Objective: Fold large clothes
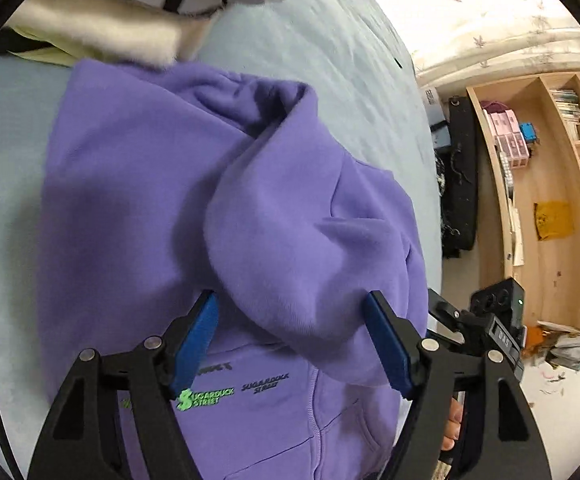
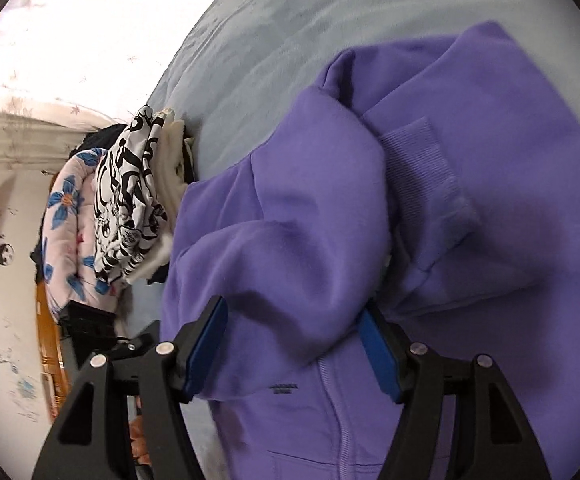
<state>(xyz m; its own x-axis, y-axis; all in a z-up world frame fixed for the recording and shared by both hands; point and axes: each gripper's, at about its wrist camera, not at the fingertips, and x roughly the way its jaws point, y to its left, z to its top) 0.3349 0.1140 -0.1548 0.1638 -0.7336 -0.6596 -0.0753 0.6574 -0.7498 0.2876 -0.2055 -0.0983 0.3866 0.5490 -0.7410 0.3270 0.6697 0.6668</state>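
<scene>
A purple zip hoodie (image 1: 170, 184) lies on a pale blue bed sheet (image 1: 330, 40). It has green and black chest lettering and its sleeves are folded across the body. My left gripper (image 1: 292, 308) is open, its blue pads on either side of a bunched sleeve fold above the chest. In the right wrist view the hoodie (image 2: 430, 160) fills the frame with a ribbed cuff (image 2: 422, 168) lying on top. My right gripper (image 2: 296, 316) is open, its pads on either side of a thick sleeve fold near the zip. The right gripper's body shows in the left wrist view (image 1: 490, 320).
A pile of other clothes, black-and-white print (image 2: 126, 200) over cream fleece (image 1: 102, 28), lies beyond the hoodie. A floral quilt (image 2: 66, 208) lies past it. A wooden bookshelf (image 1: 550, 200) and a black bag (image 1: 458, 176) stand beside the bed. The sheet (image 2: 290, 20) stretches beyond the hoodie.
</scene>
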